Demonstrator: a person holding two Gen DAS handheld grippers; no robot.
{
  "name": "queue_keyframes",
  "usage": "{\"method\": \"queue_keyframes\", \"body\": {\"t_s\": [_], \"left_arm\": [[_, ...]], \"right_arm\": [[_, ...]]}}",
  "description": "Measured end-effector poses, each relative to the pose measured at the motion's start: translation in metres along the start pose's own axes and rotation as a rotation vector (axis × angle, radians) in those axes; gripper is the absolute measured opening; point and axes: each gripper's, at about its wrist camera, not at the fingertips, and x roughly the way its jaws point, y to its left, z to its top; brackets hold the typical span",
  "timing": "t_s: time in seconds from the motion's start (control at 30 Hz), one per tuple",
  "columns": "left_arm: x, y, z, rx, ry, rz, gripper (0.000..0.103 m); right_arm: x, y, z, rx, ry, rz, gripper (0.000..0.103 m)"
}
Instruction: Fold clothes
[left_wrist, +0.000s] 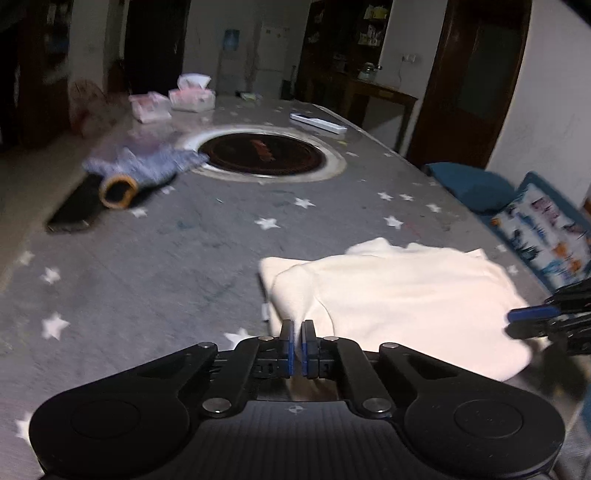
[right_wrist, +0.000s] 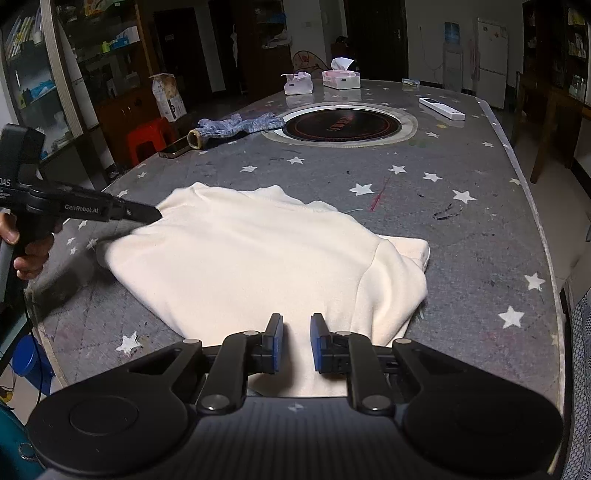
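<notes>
Now my left gripper (left_wrist: 298, 328) looks pinched on the cream garment's (right_wrist: 258, 258) left edge — right gripper (right_wrist: 296, 325) slightly open, straddling the near hem.

Worktop (right_wrist: 480, 236): long, covered in grey cloth printed with white stars, scuffed with dark and red marks. Round black cooktop in a pale ring (right_wrist: 341, 125) was set into the middle. Cream fleece garment (right_wrist: 258, 258) lay partly folded on the near end. Blue-grey knitted glove with a tan cuff (right_wrist: 236, 127) lay beside the ring at the left, a dark phone (right_wrist: 173, 149) just next to the cuff. At the far end stood two pink-and-white tissue packs (right_wrist: 340, 78); a flat white remote (right_wrist: 441, 108) lay right of the ring.
</notes>
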Motion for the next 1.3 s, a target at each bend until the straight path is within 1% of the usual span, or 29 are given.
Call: {"method": "queue_keyframes", "body": {"t_s": [0.1, 0.13, 0.2, 0.3, 0.33, 0.47, 0.57, 0.67, 0.77, 0.83, 0.97, 1.03, 1.1, 1.23, 1.3], "left_arm": [[0.005, -0.004, -0.004, 0.035, 0.019, 0.018, 0.004], [0.004, -0.005, -0.004, 0.041, 0.020, 0.010, 0.005], [-0.001, -0.008, -0.001, 0.052, 0.005, 0.003, 0.008], [-0.012, -0.010, 0.006, 0.062, -0.032, 0.005, 0.008], [-0.014, -0.011, 0.009, 0.064, -0.041, -0.003, 0.008], [-0.011, -0.022, 0.013, 0.081, -0.035, -0.058, 0.008], [0.003, -0.027, 0.011, 0.086, -0.002, -0.072, 0.008], [0.015, -0.025, 0.012, 0.068, 0.033, -0.071, 0.008], [0.017, -0.023, 0.021, 0.045, 0.018, -0.105, 0.008], [0.022, -0.025, 0.028, 0.043, 0.012, -0.115, 0.008], [0.043, -0.025, 0.038, 0.042, 0.032, -0.095, 0.008], [0.055, -0.024, 0.039, 0.044, 0.055, -0.078, 0.008], [0.060, -0.021, 0.038, 0.043, 0.063, -0.074, 0.008], [0.050, -0.018, 0.038, 0.040, 0.043, -0.078, 0.008], [0.038, -0.021, 0.036, 0.060, 0.024, -0.095, 0.008]], "right_arm": [[0.000, 0.000, -0.001, 0.003, -0.003, 0.000, 0.015], [-0.001, 0.000, 0.001, 0.004, -0.002, -0.001, 0.015], [-0.004, -0.001, 0.005, 0.006, -0.008, -0.004, 0.015], [-0.008, -0.007, 0.014, 0.024, -0.041, -0.028, 0.015], [-0.008, -0.010, 0.017, 0.033, -0.050, -0.037, 0.015], [0.005, -0.027, 0.029, 0.074, -0.066, -0.067, 0.015], [0.019, -0.036, 0.031, 0.095, -0.046, -0.093, 0.015], [0.026, -0.042, 0.030, 0.124, -0.026, -0.098, 0.016], [0.021, -0.035, 0.037, 0.097, -0.050, -0.099, 0.016], [0.022, -0.031, 0.045, 0.091, -0.068, -0.081, 0.016], [0.039, -0.024, 0.058, 0.094, -0.076, -0.046, 0.016], [0.054, -0.021, 0.062, 0.097, -0.054, -0.032, 0.016], [0.065, -0.018, 0.063, 0.087, -0.030, -0.042, 0.016], [0.062, -0.011, 0.063, 0.052, -0.034, -0.060, 0.019], [0.054, -0.003, 0.061, 0.023, -0.035, -0.041, 0.019]]}}
